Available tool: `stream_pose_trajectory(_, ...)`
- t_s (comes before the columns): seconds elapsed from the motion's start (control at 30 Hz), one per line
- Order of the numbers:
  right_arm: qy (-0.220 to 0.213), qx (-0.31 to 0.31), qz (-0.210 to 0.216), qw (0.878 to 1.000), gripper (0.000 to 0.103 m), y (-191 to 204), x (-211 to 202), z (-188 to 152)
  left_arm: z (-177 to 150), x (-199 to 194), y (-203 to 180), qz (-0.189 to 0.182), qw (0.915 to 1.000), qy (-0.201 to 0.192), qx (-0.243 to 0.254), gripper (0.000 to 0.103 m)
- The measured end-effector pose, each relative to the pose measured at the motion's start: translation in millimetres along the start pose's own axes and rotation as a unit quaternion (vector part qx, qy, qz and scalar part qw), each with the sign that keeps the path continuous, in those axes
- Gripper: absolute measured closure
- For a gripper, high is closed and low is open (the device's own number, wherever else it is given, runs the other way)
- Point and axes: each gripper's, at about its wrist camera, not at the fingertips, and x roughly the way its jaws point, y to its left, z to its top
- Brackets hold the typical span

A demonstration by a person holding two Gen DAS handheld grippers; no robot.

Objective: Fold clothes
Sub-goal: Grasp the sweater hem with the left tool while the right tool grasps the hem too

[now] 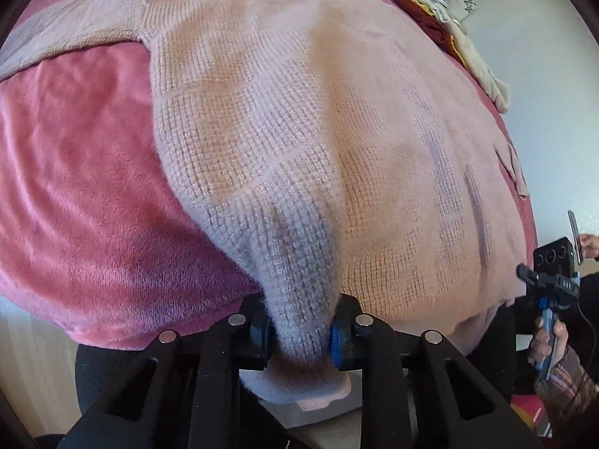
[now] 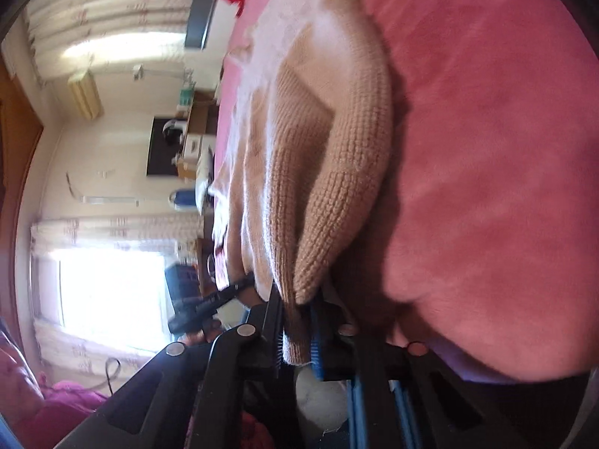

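The left gripper (image 1: 301,336) was seen with its fingers (image 1: 338,340) clamped on a bunched fold of the pink knitted sweater's (image 1: 299,112) hem, at six o'clock in the left wrist view. The right gripper (image 2: 295,340) was likewise clamped on the hem edge, the knit pinched flat between its fingers (image 2: 316,340) at six o'clock in the right wrist view. From both grips the sweater was stretched away toward twelve o'clock, spread across the pink fleece blanket (image 1: 75,168) on the bed, with one sleeve laid out toward ten o'clock in the left view. A small heap of other clothes (image 1: 449,33) was noted near one o'clock, well apart from the sweater.

It was judged that the fold was about to be started by lifting the hem. Several risks were seen: the loose, fluffy knit could be pulled out of the narrow grip on the right, where only the edge was held; the two corners could be raised unevenly, so that a skewed fold would result; and the fleece beneath could be dragged along, since the fabrics appeared to cling.
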Motion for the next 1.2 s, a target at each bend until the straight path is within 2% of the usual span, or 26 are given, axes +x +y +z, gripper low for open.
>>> stream_pose_trajectory(0.17,-0.009,0.026,0.014,1.0,0.088,-14,-1,0,6,-3,4,-0.006,0.9999,0.0,0.01,0.08)
stream_pose_trajectory(0.23,-0.01,0.029,0.024,0.999,0.087,-15,3,-2,-27,-3,-1,-0.007,0.9999,0.001,0.012,0.08)
stream_pose_trajectory(0.4,-0.029,0.05,0.061,0.996,0.082,-23,-9,-7,-28,-9,2,-0.009,0.9998,0.015,0.007,0.08)
stream_pose_trajectory(0.57,-0.032,0.056,0.07,0.995,0.082,-22,0,-7,-29,-4,5,-0.025,0.999,0.031,-0.018,0.08)
stream_pose_trajectory(0.63,-0.029,0.053,0.066,0.996,0.084,-22,1,-5,-31,-4,8,-0.027,0.9988,0.036,-0.022,0.08)
stream_pose_trajectory(0.73,-0.044,0.074,0.093,0.992,0.087,-29,2,-1,-33,-3,11,-0.024,0.9987,0.039,-0.021,0.08)
stream_pose_trajectory(0.83,-0.059,0.098,0.117,0.987,0.091,-34,5,1,-30,0,14,-0.025,0.9987,0.043,-0.015,0.087)
stream_pose_trajectory(1.07,-0.041,0.096,0.057,0.993,0.097,-27,13,12,-18,4,10,-0.026,0.9979,0.05,0.031,0.092)
stream_pose_trajectory(1.2,-0.056,0.071,0.036,0.995,0.097,-11,1,17,-14,-3,11,-0.034,0.9977,0.045,0.037,0.093)
